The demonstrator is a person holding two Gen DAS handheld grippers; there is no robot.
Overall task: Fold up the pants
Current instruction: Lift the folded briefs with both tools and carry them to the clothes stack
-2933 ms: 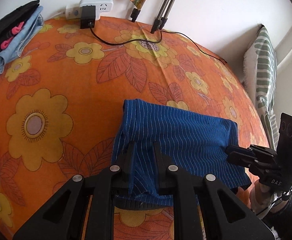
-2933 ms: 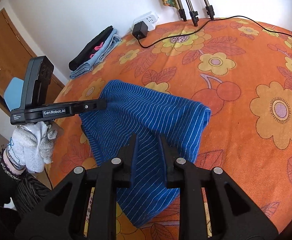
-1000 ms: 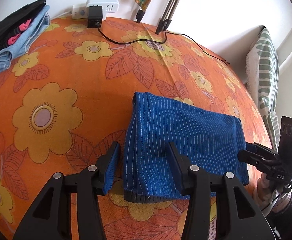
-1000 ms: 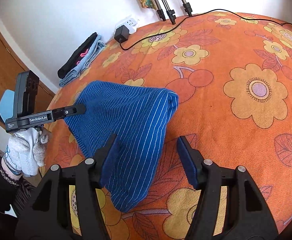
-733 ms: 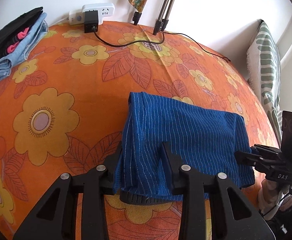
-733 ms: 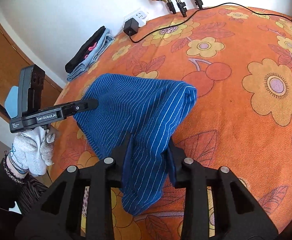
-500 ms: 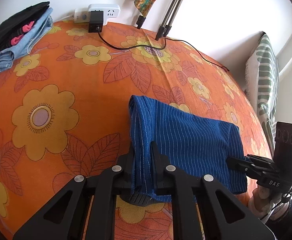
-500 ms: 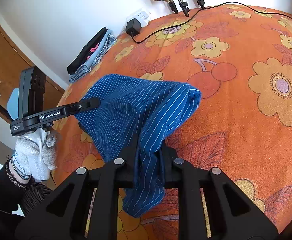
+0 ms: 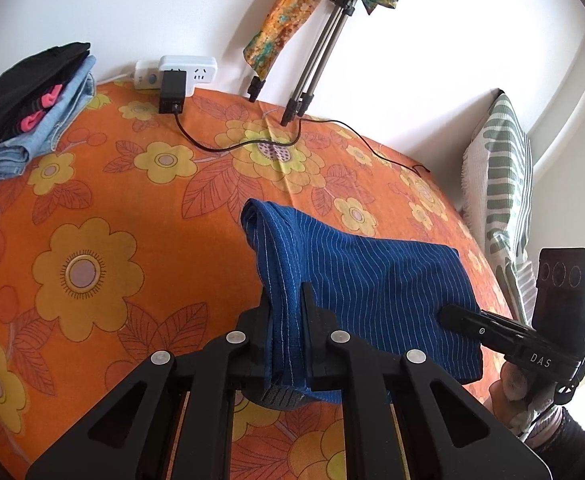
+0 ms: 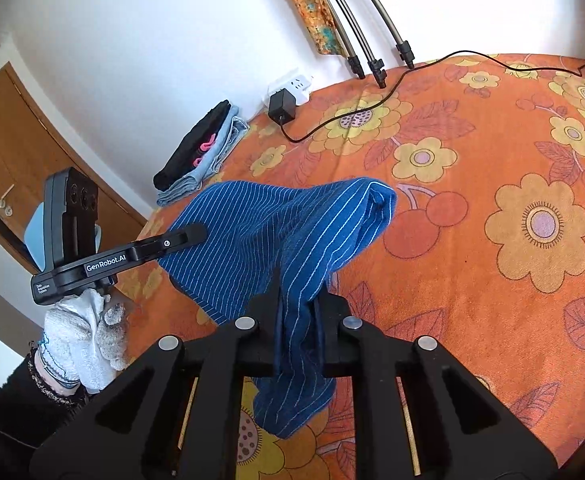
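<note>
Two hand-held grippers pinch the near edge of a pair of folded blue pinstriped pants on a bed, each at one end of that edge, apparently so the cloth can be carried over as one panel for another fold. The left gripper has just closed and is clamped on the bunched left end, several layers squeezed upright between its jaws with the dark elastic waistband showing beneath them. The right gripper is likewise shut on the right end, a loose tail of fabric hanging below its jaws toward the bedspread. Ahead of both claws the rest of the garment slopes away and rests on the orange floral bedspread, its far fold a soft rounded roll. The weave looks thick and slightly nubby, with thin white lines on deep blue; it drapes rather than creases sharply. A hand in a white knit glove grips the left tool's handle. Well beyond the claws, against the wall, sits a stack of folded clothes, denim under black, probably finished pieces kept clear. A white power strip with a black adapter lies there too, its cable trailing past tripod legs; a green striped pillow leans far right
</note>
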